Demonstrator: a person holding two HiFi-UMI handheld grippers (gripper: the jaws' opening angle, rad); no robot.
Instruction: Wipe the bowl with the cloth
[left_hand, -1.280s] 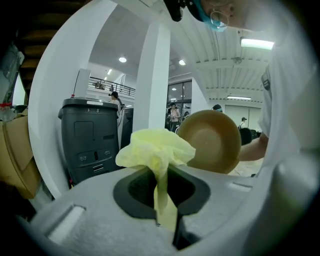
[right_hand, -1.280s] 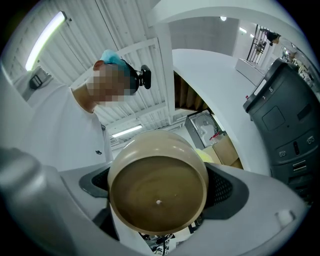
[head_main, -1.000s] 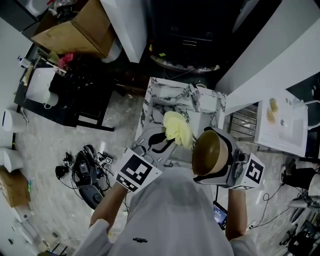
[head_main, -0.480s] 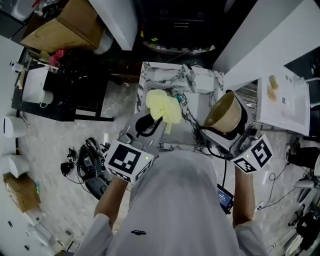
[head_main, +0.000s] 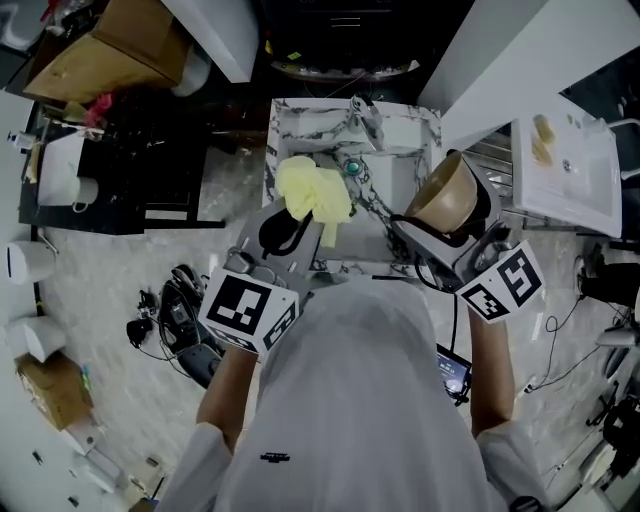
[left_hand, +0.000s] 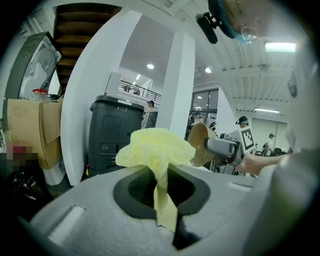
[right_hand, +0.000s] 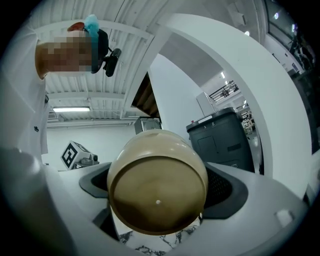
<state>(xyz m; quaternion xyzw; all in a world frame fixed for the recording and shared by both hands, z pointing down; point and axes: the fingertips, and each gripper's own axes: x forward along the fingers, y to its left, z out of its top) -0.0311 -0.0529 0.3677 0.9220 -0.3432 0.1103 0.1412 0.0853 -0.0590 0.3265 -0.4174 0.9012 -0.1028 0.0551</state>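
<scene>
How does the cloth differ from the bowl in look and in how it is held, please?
The cloth is pale yellow and bunched; the bowl is brown, rigid and round. The left gripper pinches the cloth; the right gripper grips the bowl. The cloth puffs above its jaws; the bowl is tipped sideways. Both are held up, not touching.

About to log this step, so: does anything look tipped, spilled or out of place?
Nothing looks spilled or damaged. The bowl is tipped on its side in the right tool, base toward that tool, above the marbled table, which suits wiping. The yellow cloth hangs bunched in the left tool, apart from the bowl.
</scene>
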